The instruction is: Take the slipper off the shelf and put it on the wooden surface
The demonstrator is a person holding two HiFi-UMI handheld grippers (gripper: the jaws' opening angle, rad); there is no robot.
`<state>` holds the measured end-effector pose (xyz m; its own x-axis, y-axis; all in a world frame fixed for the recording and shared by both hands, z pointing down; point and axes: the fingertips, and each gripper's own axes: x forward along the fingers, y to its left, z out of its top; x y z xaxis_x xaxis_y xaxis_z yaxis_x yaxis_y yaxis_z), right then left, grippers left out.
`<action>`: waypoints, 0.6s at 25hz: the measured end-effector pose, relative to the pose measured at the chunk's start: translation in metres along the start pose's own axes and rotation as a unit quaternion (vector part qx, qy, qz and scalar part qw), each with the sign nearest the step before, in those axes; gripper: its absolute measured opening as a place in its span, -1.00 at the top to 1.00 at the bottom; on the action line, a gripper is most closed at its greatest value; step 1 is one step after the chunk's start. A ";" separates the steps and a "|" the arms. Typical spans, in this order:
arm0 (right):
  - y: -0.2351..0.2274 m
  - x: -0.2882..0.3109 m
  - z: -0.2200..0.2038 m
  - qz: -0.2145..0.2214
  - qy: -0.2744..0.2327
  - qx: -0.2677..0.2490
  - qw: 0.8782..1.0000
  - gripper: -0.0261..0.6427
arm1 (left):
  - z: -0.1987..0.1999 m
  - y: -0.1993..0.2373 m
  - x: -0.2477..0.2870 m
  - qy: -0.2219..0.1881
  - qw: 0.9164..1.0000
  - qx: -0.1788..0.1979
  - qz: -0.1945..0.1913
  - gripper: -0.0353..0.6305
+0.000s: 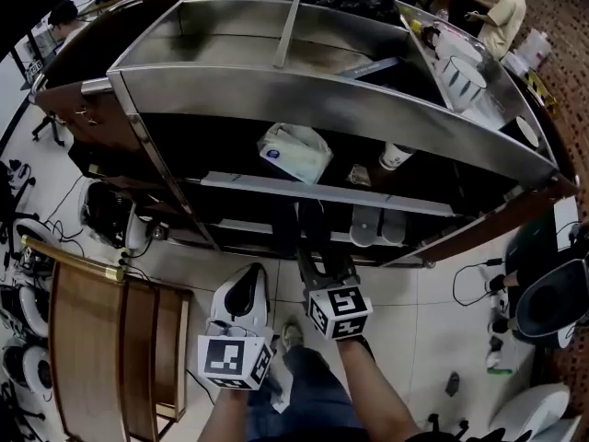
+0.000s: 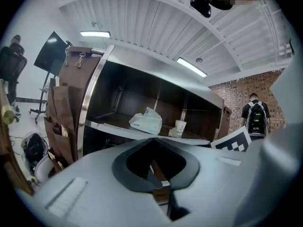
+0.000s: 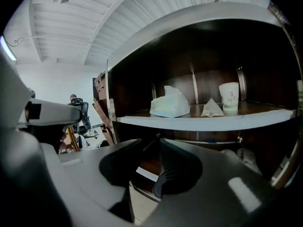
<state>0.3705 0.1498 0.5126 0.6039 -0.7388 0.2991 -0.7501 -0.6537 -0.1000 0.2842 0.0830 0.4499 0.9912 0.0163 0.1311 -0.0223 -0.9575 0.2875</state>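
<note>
L gripper (image 2: 151, 142): grey shell, black inner pads; tips meet at the far end; pads bow out behind the tips into a diamond-shaped gap; nothing gripped, only shelf woodwork seen through the gap.

R gripper (image 3: 149, 143): tips a little apart; dark ribbed pad on the right-hand jaw; nothing betw. the jaws.

Both held low, side by side over pale floor tiles (image 1: 433, 311), in front of a tall shelf unit w/ curved steel top and dark brown wood sides (image 1: 322, 109); L gripper just left of R gripper; marker cubes toward the person; R gripper reaches nearer the unit, its jaws pointing at the lower shelves.

Task item: pair of grey slippers (image 1: 377, 226) on the lowest shelf, lying side by side; right of R gripper and apart from it; no contact w/ either gripper; also visible low at right in the right gripper view.

Mid shelf, above the slippers: crumpled white plastic bag (image 1: 294, 152) to the left; white printed paper cup (image 1: 396, 157) upright to the right; small folded white paper (image 3: 211, 109) just beside the cup, on the bag's side.

Slatted wooden surface w/ brass-coloured rail (image 1: 101, 348) at lower left of head view; left of L gripper, near it; well apart from the slippers.

Background: person in yellow top (image 1: 504, 17) beyond the unit, upper right.
</note>
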 end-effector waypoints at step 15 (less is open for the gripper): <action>-0.066 0.112 -0.113 -0.019 0.035 -0.027 0.999 0.45 | -0.081 0.041 0.052 -0.016 1.000 0.005 -0.012 0.88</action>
<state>0.4569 0.1291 0.6599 0.6132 -0.6994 0.3671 -0.7418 -0.6696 -0.0365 0.3239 0.0676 0.5458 0.9952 0.0297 0.0933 0.0023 -0.9597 0.2809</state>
